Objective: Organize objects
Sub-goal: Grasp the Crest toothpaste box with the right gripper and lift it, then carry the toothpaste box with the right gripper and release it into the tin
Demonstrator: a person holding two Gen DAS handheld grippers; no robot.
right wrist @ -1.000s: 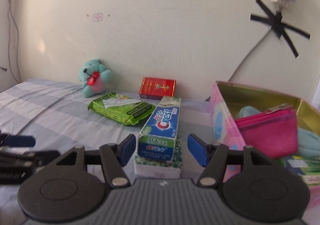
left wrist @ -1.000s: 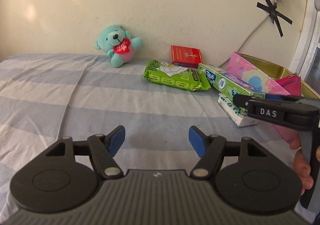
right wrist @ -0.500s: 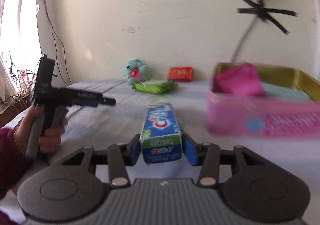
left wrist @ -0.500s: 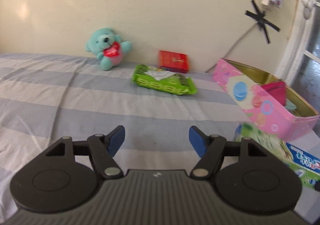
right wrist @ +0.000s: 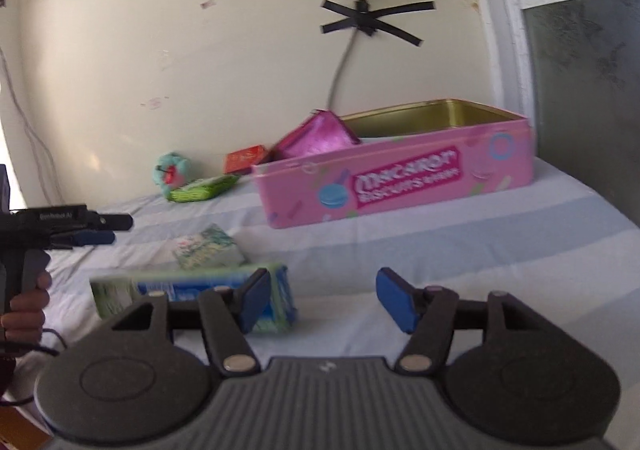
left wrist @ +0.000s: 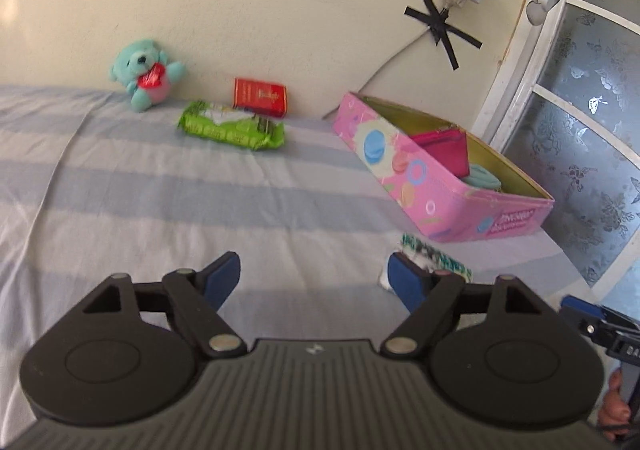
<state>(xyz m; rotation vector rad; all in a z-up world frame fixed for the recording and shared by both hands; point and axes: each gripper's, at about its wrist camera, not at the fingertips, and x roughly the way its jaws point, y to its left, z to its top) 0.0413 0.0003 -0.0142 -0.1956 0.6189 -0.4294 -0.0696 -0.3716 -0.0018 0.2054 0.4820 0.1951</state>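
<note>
- Right hand-held gripper (right wrist: 318, 298): jaws opening, nothing clamped; toothpaste box (right wrist: 192, 296) lies on bed, could be nudged.
- Left hand-held gripper (left wrist: 314, 276): opening, empty; tissue pack (left wrist: 434, 256) could be knocked.

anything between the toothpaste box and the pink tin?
Nothing visible blocks it. The toothpaste box lies on the bed beside the opening right gripper, none between its jaws. The tissue pack sits off the path to the pink tin.

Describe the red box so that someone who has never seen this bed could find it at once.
Follow the striped bed back to the cream wall. The red box stands there, just behind the green wipes pack, between the teal teddy bear and the pink tin. It is the only red rectangular item.
</note>
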